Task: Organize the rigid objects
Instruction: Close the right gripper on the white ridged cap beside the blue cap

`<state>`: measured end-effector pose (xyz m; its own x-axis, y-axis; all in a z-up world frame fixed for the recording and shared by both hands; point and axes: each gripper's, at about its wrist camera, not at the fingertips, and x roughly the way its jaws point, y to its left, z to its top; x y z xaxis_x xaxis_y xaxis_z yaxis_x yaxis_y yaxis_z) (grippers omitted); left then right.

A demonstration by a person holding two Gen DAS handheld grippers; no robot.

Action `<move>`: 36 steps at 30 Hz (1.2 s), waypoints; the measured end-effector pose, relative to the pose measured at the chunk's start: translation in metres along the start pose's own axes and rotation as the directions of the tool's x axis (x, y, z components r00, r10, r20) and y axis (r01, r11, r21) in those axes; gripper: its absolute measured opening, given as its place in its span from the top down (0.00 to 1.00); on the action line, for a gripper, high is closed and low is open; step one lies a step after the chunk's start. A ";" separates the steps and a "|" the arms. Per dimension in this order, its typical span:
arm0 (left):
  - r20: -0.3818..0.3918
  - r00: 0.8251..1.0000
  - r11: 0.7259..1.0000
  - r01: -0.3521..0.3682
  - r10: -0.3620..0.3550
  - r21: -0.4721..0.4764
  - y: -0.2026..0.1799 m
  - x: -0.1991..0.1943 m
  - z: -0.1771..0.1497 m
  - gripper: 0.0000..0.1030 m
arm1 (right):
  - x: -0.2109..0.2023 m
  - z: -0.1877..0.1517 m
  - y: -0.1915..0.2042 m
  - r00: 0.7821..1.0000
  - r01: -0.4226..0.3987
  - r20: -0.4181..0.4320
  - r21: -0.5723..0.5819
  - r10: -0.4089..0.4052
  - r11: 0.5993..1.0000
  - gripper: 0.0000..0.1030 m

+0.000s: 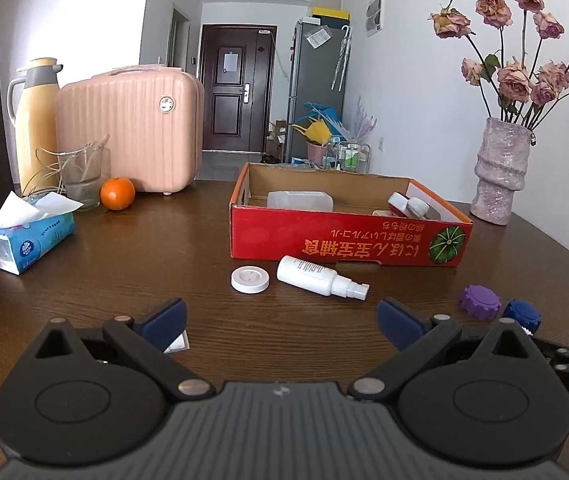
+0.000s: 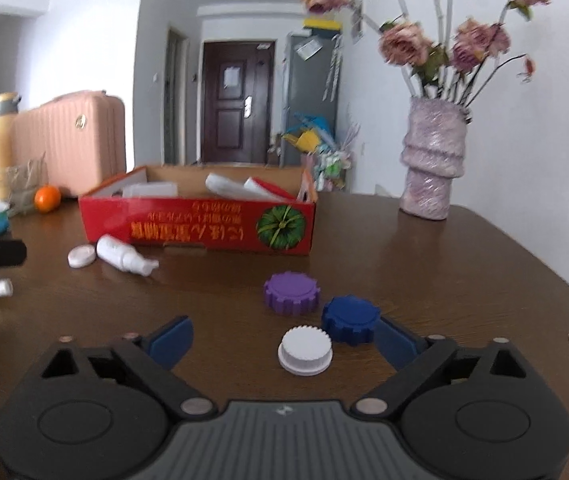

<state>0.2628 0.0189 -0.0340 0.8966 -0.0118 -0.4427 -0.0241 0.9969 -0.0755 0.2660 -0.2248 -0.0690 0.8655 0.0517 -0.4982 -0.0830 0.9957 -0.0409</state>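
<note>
Right gripper (image 2: 284, 340) is nearer the loose caps. Its jaws stand wide with the white ribbed cap (image 2: 305, 350) between them, right of centre — pads not touching it, nothing held. The blue toothed cap (image 2: 349, 318) sits just beside the right finger, the purple one (image 2: 291, 293) further ahead. All are squat, hard plastic rounds with no long axis.

Left gripper (image 1: 282, 322) is open and empty; the white spray bottle (image 1: 320, 276) lies ahead, nozzle pointing right, close in front of the red cardboard box (image 1: 348, 240).
</note>
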 end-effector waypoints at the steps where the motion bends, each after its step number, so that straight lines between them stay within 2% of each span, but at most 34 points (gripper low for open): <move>1: -0.001 1.000 1.000 0.000 0.000 0.000 0.000 0.000 0.000 0.00 | 0.005 0.001 -0.001 1.000 0.002 -0.012 -0.009 -0.002 1.000 0.15; 5: -0.005 1.000 1.000 -0.001 0.001 -0.005 0.001 0.003 0.000 0.00 | 0.027 0.005 -0.008 0.998 -0.005 -0.069 -0.001 0.005 1.000 0.19; 7: -0.008 1.000 1.000 -0.002 0.001 -0.007 0.002 0.004 0.000 0.00 | 0.037 0.006 -0.011 0.995 -0.011 -0.095 0.005 0.011 1.000 0.34; 10: -0.015 1.000 1.000 -0.003 0.003 -0.009 0.002 0.006 0.000 0.00 | 0.050 0.005 -0.014 0.991 -0.012 -0.132 0.028 0.015 1.000 0.41; 14: -0.022 1.000 1.000 -0.001 0.000 -0.009 0.002 0.007 -0.001 0.00 | 0.052 0.001 -0.016 0.992 -0.010 -0.122 0.048 0.016 0.999 0.43; 20: -0.026 1.000 1.000 0.005 -0.005 -0.009 0.002 0.008 -0.001 0.00 | 0.059 -0.001 -0.021 0.989 -0.016 -0.146 0.078 0.028 0.997 0.61; 27: -0.025 1.000 1.000 0.007 -0.007 -0.009 0.003 0.008 -0.001 0.00 | 0.053 -0.001 -0.015 0.994 -0.004 -0.108 0.072 0.012 0.997 0.62; 36: -0.025 1.000 1.000 0.013 -0.013 -0.011 0.002 0.006 -0.001 0.00 | 0.034 0.001 -0.010 1.000 0.008 0.001 0.111 -0.009 0.994 0.62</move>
<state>0.2679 0.0207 -0.0378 0.8853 -0.0269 -0.4642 -0.0173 0.9957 -0.0907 0.2969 -0.2331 -0.0850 0.8669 0.0433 -0.4966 -0.0203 0.9985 0.0515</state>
